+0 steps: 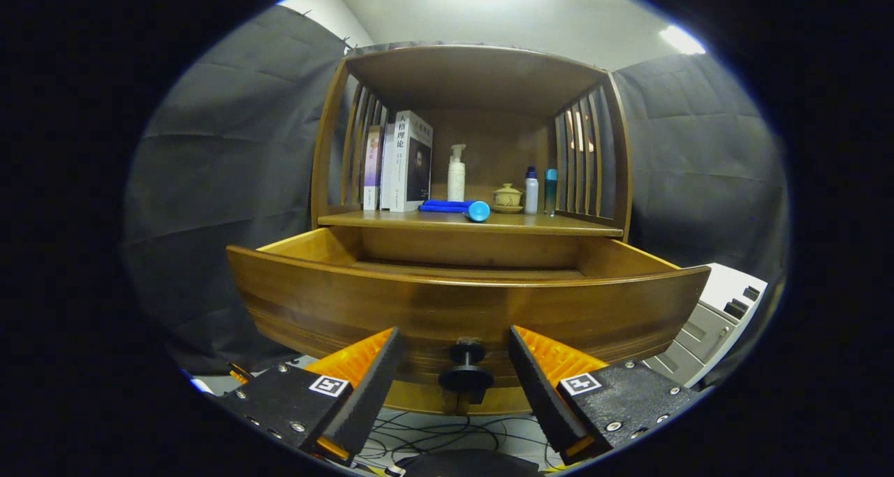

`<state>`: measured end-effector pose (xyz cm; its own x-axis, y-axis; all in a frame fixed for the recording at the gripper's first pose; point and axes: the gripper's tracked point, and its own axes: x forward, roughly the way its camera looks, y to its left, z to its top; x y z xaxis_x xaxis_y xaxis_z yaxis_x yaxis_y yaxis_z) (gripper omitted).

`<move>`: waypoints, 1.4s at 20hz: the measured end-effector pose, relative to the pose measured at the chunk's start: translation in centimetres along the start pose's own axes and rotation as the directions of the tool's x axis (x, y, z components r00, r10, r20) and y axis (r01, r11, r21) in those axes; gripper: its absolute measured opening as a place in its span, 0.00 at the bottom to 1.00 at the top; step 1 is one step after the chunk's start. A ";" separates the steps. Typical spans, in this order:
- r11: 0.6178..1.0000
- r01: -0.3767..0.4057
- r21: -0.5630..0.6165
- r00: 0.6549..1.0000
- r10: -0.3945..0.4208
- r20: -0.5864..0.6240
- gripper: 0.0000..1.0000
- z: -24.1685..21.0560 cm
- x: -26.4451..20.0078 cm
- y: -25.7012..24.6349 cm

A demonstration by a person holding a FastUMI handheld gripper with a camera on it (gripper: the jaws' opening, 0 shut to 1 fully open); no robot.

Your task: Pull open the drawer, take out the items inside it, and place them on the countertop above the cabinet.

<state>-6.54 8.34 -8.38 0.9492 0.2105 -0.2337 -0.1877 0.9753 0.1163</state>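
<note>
Straddling the knob (466,378) untouched, gripper (455,351) jaws gape wide — drawer (461,306) pulled out, seemingly empty.

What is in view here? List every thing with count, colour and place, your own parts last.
cabinet: one, brown wood, against the dark cloth wall.
drawer: one, brown wood, pulled open below the countertop; its contents are hidden.
knob: one, black, on the drawer front, between the fingers.
books: about three, white and purple, upright on the countertop.
blue tube: one, lying ahead of the books.
pump bottle: one, white.
lidded cup: one, tan.
small bottles: two, white and teal.
grey box: one, beside the drawer.
cables: dark, below the drawer.
tool: one, open, fingers either side of the knob, apart from it.
</note>
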 end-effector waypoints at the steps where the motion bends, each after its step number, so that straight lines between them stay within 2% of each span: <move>1: 1.000 -0.001 -0.011 1.000 0.001 -0.001 0.94 -0.2 0.2 0.0; 7: 0.999 0.048 0.010 0.999 -0.048 0.008 0.93 0.1 1.4 -1.0; 14: 1.000 0.021 0.014 0.999 -0.022 0.040 0.93 1.6 5.3 -2.2; 22: 1.000 0.016 0.014 1.000 -0.017 0.021 0.94 2.1 9.6 -2.3; 28: 0.998 0.001 0.055 1.000 -0.002 0.021 0.94 2.6 13.0 -2.4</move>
<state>6.89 8.58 -9.17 0.9547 0.2068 -0.2139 -0.1724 0.9705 0.1687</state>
